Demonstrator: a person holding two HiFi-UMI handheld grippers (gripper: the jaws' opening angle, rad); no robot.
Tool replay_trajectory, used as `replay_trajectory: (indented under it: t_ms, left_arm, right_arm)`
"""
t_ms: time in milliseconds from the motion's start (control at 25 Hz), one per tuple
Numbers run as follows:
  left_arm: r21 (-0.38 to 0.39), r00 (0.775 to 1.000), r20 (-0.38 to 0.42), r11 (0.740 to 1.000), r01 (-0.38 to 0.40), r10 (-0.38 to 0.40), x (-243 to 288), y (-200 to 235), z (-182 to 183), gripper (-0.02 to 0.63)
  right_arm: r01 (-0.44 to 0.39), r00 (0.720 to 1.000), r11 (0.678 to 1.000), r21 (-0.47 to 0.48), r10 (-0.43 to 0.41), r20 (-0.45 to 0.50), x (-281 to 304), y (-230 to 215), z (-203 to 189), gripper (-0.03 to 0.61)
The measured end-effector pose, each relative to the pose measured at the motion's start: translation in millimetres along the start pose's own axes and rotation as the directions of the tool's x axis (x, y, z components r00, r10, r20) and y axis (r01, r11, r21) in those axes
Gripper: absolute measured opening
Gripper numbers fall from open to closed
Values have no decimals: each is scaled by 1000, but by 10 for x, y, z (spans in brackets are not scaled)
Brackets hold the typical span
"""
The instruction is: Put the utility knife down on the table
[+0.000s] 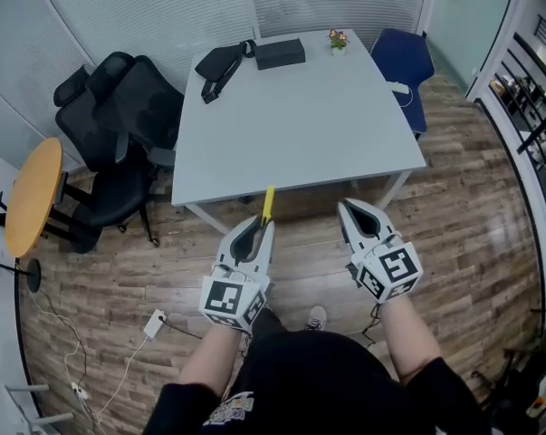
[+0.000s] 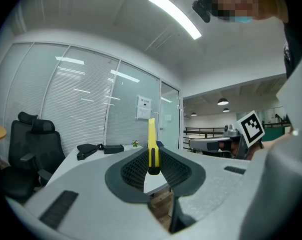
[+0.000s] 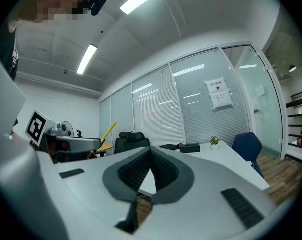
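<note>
Knife (image 1: 268, 203) clamped in left gripper (image 1: 265, 227), short of table (image 1: 300, 134)
Left jaws grip the knife; it hangs over the floor just off the tabletop's near edge. We'd carry it forward level over bare tabletop, lower till it lies flat, then let go. Knife: slim yellow bar, dark part at the gripped end, sticking out past the jaw tips. Right gripper (image 1: 346, 207) clenched, empty.
</note>
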State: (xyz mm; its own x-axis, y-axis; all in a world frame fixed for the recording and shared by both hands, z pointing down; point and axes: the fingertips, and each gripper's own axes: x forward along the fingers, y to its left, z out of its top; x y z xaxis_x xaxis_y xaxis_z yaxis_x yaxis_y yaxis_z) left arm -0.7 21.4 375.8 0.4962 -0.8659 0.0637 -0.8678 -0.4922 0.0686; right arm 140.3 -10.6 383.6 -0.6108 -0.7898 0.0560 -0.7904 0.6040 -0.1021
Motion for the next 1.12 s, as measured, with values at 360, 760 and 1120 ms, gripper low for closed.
replay_trajectory:
  t_ms: [360,760,1120]
  left_arm:
    - [-28,999,2,998,48,-48,183,486,-33,66]
    - [-35,992,5,991,129,-129,407,1382,22,66]
    - [-46,985,-3,984,172,-173,473,2090,6,66]
  right_arm:
    - [50,998,999,-9,-51,-22,443,51,-40,3]
    - [123,992,992,-17,-123,-34,1320,243,11,3]
    - [163,986,986,-28,-164,-32,1956,509,24,3]
